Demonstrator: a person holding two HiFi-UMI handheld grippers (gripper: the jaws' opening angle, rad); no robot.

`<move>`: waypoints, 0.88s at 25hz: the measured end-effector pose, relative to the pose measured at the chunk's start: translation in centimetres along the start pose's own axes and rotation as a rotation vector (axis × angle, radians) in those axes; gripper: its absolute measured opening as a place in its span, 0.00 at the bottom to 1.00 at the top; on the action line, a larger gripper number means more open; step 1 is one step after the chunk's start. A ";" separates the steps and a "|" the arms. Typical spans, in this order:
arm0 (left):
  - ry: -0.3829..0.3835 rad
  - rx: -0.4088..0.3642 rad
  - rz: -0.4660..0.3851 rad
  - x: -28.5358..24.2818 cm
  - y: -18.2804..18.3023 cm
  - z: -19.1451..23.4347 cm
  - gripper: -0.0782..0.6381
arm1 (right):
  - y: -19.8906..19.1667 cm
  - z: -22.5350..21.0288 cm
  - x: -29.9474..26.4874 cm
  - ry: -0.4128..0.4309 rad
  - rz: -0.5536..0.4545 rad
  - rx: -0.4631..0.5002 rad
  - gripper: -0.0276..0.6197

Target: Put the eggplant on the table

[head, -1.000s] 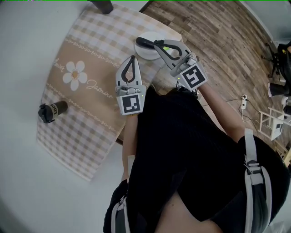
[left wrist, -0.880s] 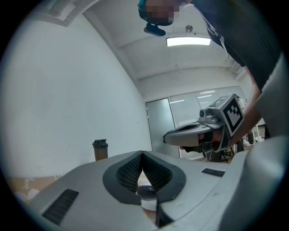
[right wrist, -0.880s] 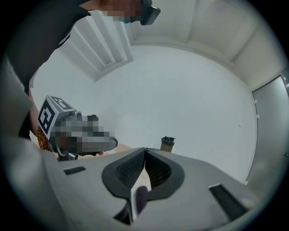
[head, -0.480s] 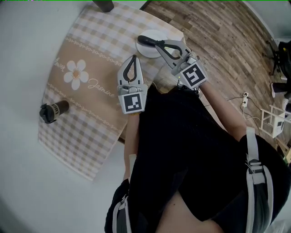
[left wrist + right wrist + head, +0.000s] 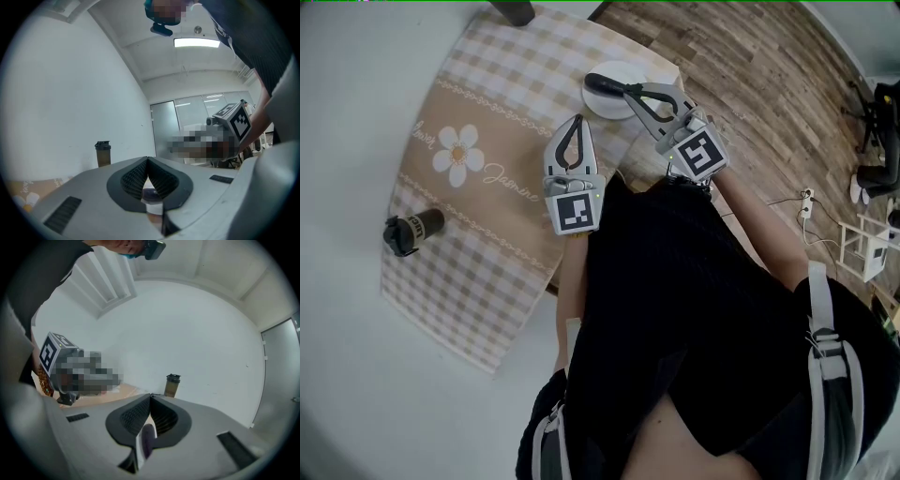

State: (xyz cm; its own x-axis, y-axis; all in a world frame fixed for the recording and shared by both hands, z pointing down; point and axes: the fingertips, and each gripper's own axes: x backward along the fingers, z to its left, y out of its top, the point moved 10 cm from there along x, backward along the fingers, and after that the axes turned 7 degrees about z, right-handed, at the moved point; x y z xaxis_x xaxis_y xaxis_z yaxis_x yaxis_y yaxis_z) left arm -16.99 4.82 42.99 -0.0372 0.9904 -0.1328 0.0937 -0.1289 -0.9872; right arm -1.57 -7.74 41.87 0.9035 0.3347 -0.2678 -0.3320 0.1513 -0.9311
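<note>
A dark eggplant (image 5: 602,83) lies on a white plate (image 5: 605,106) at the far right end of the table. My right gripper (image 5: 626,89) hovers over the plate with its tips right at the eggplant's near end. Its jaws are shut with nothing between them. In the right gripper view (image 5: 150,395) the purple eggplant (image 5: 146,439) shows through the gap below the closed tips. My left gripper (image 5: 575,120) is held over the checked cloth to the plate's left, also shut and empty; its tips meet in the left gripper view (image 5: 147,160).
A beige checked tablecloth (image 5: 478,187) with a daisy print covers most of the table. A dark shaker bottle (image 5: 411,230) stands near its left edge. Another dark object (image 5: 514,11) sits at the far edge. Wooden floor lies to the right.
</note>
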 end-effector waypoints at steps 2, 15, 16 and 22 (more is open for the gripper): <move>-0.002 0.000 0.004 0.0 -0.1 0.0 0.09 | -0.1 0.0 0.0 -0.001 0.004 -0.001 0.05; -0.019 0.001 0.018 0.1 -0.6 0.3 0.09 | -1.0 0.3 -0.2 -0.018 0.035 -0.023 0.05; -0.020 0.000 0.019 0.1 -0.6 0.3 0.09 | -1.1 0.4 -0.2 -0.020 0.036 -0.025 0.05; -0.026 -0.001 0.021 0.0 -0.8 0.5 0.09 | -1.4 0.3 -0.3 -0.032 0.059 -0.019 0.05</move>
State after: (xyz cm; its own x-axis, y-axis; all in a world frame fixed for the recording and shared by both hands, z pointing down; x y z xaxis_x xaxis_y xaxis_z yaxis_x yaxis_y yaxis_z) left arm -17.59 4.93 43.72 -0.0611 0.9859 -0.1561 0.0958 -0.1498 -0.9841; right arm -1.46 -7.79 43.38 0.8735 0.3718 -0.3142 -0.3786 0.1129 -0.9187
